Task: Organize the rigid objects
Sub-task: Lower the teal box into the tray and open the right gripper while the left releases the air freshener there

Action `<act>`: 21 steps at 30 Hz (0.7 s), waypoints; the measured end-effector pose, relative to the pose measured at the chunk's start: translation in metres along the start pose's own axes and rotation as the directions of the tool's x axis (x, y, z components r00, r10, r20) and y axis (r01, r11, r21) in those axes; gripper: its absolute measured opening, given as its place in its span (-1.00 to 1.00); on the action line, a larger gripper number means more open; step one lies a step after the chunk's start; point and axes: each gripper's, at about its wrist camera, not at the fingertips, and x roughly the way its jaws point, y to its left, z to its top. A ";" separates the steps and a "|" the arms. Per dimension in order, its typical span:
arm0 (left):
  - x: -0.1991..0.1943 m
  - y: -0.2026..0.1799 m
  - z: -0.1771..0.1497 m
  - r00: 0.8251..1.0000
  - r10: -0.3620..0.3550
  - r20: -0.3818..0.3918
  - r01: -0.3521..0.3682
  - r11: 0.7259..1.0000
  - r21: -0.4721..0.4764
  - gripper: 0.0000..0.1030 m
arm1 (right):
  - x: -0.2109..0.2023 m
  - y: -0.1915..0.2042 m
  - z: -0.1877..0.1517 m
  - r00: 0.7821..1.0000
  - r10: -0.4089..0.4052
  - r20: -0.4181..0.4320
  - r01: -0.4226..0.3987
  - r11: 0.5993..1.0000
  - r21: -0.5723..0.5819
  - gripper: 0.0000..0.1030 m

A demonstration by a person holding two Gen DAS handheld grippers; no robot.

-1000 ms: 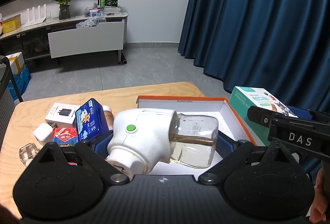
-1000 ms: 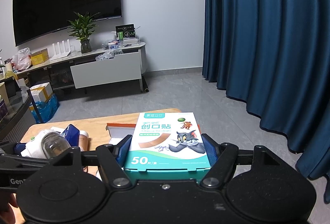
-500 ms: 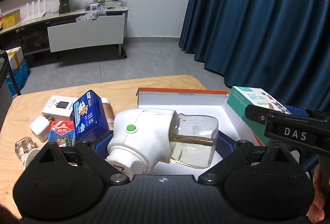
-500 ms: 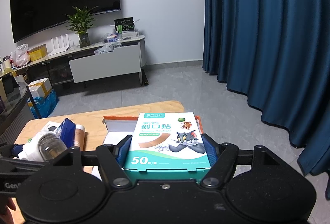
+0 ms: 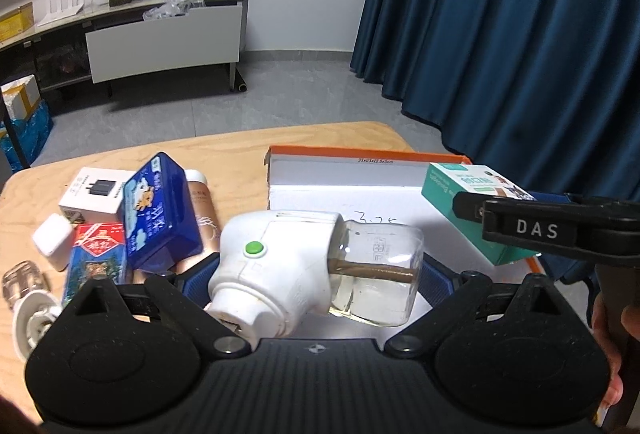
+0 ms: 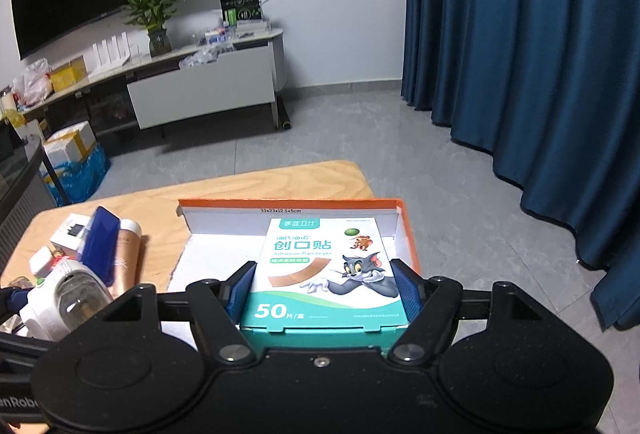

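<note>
My left gripper point(image 5: 316, 270) is squeezing a white plastic plug-in bug repeller with a clear glass bottle of liquid point(image 5: 312, 266), and it hangs just above the near edge of the open white cardboard box with an orange rim point(image 5: 360, 154). My right gripper point(image 6: 322, 290) is squeezing a teal and white bandage box with a cartoon cat and mouse point(image 6: 328, 266) by its two sides. A moment ago both things were farther back and higher up; now both have come forward and down, so the bandage box sits over the far right corner of the open box. That tells me both are nearly ready to be set inside. On the light wooden table point(image 5: 224, 146), left of the open box, a dark blue tin point(image 5: 160, 210), a white charger box point(image 5: 90, 194) and a red packet point(image 5: 96, 254) still wait. I think those go in next.
</note>
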 end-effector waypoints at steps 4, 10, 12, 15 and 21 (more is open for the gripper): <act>0.017 -0.001 0.004 1.000 -0.012 -0.019 0.012 1.000 0.007 0.95 | 0.018 0.000 0.006 1.000 -0.011 -0.020 0.011 1.000 -0.002 0.63; 0.042 -0.008 0.013 0.999 -0.037 -0.024 0.037 0.999 0.027 0.95 | 0.039 -0.004 0.017 0.999 -0.027 -0.034 0.028 1.000 0.008 0.63; 0.050 -0.009 0.016 0.999 -0.048 -0.021 0.048 0.999 0.025 0.95 | 0.045 -0.005 0.019 0.999 -0.026 -0.036 0.026 1.000 0.016 0.63; 0.063 -0.011 0.019 0.998 -0.059 -0.023 0.060 0.998 0.008 0.95 | 0.049 -0.009 0.021 0.999 -0.037 -0.031 0.038 0.999 0.024 0.66; 0.075 -0.018 0.023 0.993 -0.105 -0.060 0.105 0.994 -0.012 0.96 | 0.024 -0.011 0.021 0.997 -0.068 0.032 0.067 0.998 0.012 0.69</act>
